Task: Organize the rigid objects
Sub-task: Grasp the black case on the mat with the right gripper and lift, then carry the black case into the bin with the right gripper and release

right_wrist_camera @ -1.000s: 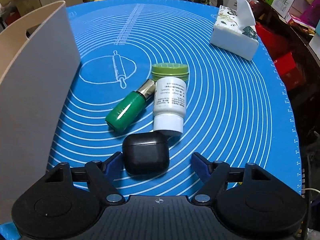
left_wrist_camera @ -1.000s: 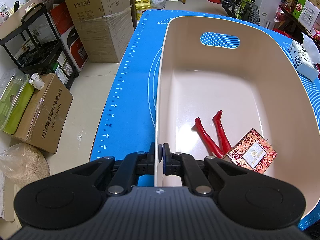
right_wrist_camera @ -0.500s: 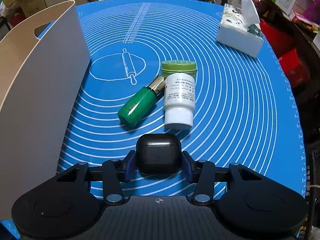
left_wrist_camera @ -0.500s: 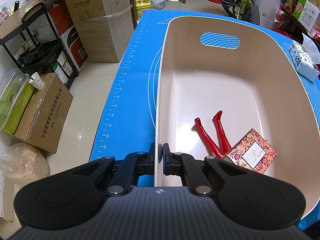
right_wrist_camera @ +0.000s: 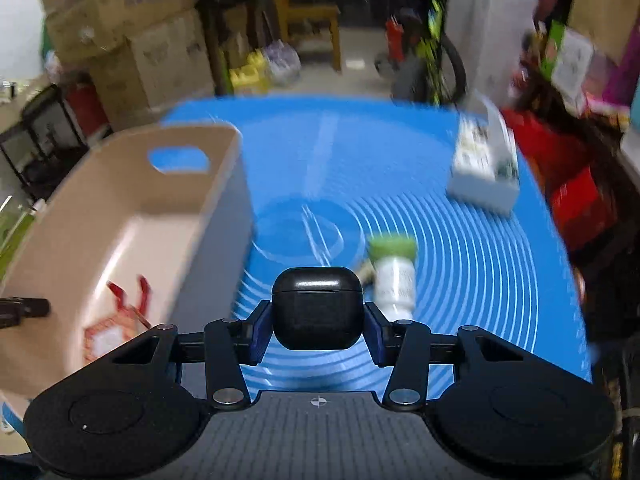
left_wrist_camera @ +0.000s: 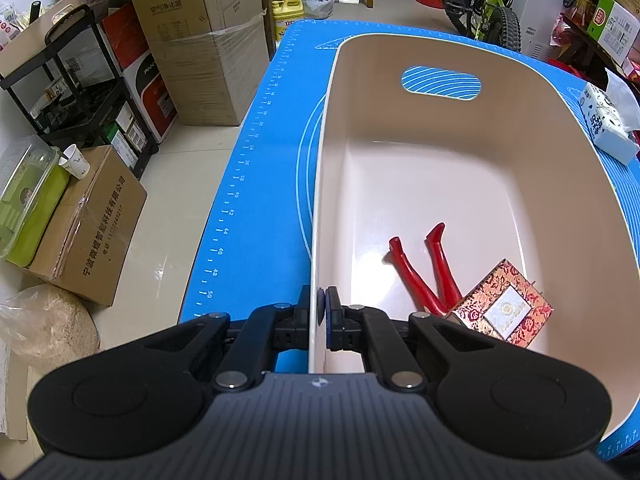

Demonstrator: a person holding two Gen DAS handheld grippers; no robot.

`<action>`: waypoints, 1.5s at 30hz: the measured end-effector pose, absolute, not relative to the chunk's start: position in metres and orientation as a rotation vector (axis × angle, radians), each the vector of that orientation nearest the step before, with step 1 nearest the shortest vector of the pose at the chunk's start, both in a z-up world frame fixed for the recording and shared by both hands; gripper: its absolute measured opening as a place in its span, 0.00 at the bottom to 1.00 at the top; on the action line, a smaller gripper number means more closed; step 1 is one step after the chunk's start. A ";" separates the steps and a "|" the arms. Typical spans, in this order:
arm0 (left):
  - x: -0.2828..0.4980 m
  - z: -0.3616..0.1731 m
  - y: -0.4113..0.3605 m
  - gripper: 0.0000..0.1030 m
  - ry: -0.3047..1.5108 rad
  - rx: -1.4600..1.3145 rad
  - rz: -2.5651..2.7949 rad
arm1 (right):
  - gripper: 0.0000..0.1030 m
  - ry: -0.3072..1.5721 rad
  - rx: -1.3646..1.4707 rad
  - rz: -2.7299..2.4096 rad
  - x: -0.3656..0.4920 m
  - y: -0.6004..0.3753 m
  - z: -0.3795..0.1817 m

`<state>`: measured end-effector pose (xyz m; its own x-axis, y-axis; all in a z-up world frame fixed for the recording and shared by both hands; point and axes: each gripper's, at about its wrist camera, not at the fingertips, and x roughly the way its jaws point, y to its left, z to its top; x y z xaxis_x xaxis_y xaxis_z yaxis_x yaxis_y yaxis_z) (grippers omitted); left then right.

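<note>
My left gripper (left_wrist_camera: 320, 312) is shut on the near left rim of the beige bin (left_wrist_camera: 320, 200), which stands on the blue mat (left_wrist_camera: 256, 184). Inside the bin lie red-handled pliers (left_wrist_camera: 424, 276) and a red patterned box (left_wrist_camera: 504, 312). My right gripper (right_wrist_camera: 318, 320) is shut on a black earbud case (right_wrist_camera: 318, 308) and holds it above the mat, right of the bin (right_wrist_camera: 120, 216). A white bottle with a green cap (right_wrist_camera: 394, 276) lies on the mat behind the case. The green bottle is mostly hidden behind the case.
A tissue box (right_wrist_camera: 486, 168) sits on the mat at the far right; it also shows in the left wrist view (left_wrist_camera: 608, 124). Cardboard boxes (left_wrist_camera: 200, 40), a black rack (left_wrist_camera: 80, 92) and a bicycle (left_wrist_camera: 488, 4) stand on the floor around the table.
My right gripper closed on the black earbud case and lifted it up off the mat, moving toward the bin; the view is motion-blurred. The left gripper has not moved.
</note>
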<state>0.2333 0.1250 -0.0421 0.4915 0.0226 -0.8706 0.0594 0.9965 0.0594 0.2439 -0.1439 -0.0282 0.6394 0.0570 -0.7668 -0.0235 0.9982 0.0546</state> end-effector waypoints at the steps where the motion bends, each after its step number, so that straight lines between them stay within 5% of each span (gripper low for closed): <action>1: 0.233 -0.042 0.125 0.07 1.056 0.086 -0.022 | 0.52 0.849 0.033 0.056 0.241 -0.139 -0.022; 9: 0.233 -0.041 0.124 0.07 1.056 0.090 -0.021 | 0.52 0.735 0.017 0.139 0.242 -0.100 0.004; 41: 0.232 -0.041 0.124 0.07 1.053 0.098 -0.028 | 0.51 0.944 -0.193 0.304 0.242 0.008 -0.048; 45: 0.232 -0.041 0.124 0.07 1.052 0.098 -0.028 | 0.57 0.947 -0.182 0.312 0.243 0.004 -0.045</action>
